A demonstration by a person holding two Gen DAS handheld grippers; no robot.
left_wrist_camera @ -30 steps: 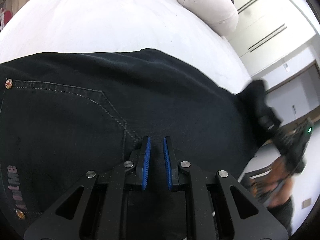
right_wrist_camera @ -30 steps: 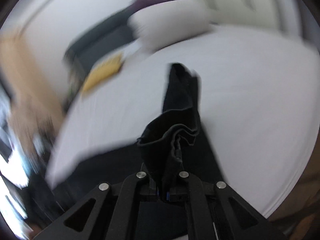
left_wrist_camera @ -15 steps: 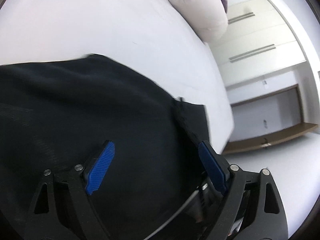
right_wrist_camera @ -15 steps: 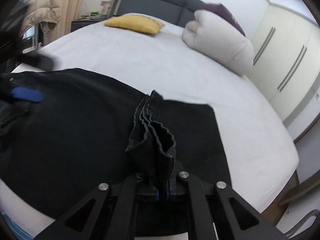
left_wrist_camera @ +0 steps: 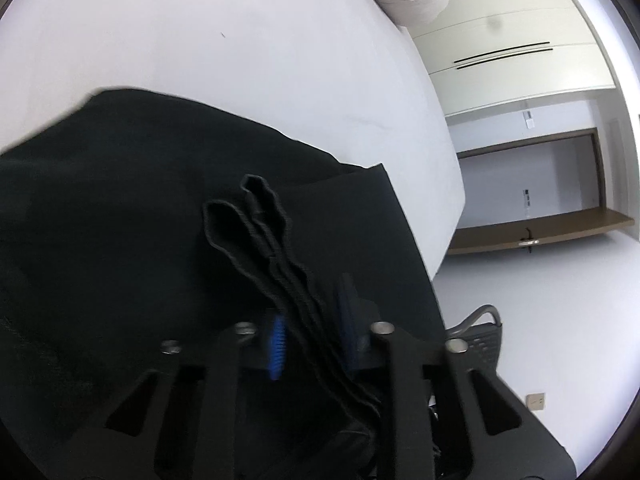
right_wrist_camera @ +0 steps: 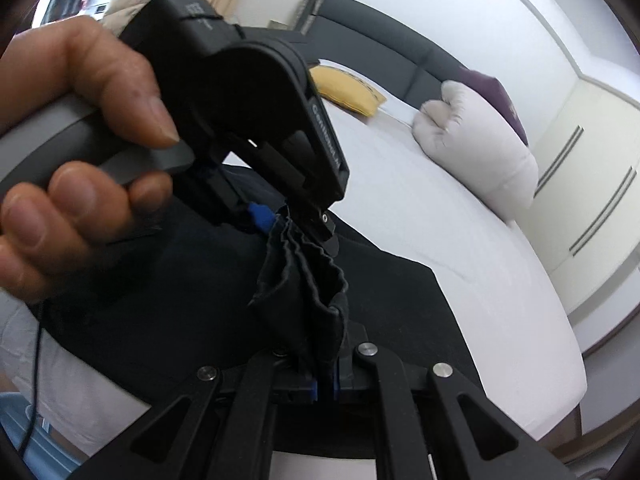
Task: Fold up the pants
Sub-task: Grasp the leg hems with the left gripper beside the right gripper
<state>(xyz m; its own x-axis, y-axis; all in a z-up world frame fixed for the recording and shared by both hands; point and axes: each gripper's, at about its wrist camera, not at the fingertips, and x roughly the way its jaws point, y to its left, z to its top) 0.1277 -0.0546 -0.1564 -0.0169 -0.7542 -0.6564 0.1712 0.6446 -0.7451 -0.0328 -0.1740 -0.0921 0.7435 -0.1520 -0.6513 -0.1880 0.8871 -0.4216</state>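
Pants (left_wrist_camera: pixel 120 240) lie on the bed (left_wrist_camera: pixel 200 40). Your left tongs (left_wrist_camera: pixel 310 340) are closing on the bunched hem. Your right tongs (right_wrist_camera: pixel 324 384) clamp it too.

One pants (right_wrist_camera: pixel 380 320); two grippers (right_wrist_camera: pixel 324 384) (left_wrist_camera: pixel 312 340); three pillows (right_wrist_camera: pixel 480 160).

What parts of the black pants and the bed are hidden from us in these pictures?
- Pants waist and pockets: left wrist view, cut off by the left edge.
- Left gripper pads: same view, mostly covered by the bunched hems.
- Pants' left part: right wrist view, hidden behind the hand.
- Right gripper pads: nearly buried in cloth.
- Bed foot: behind gripper frames.
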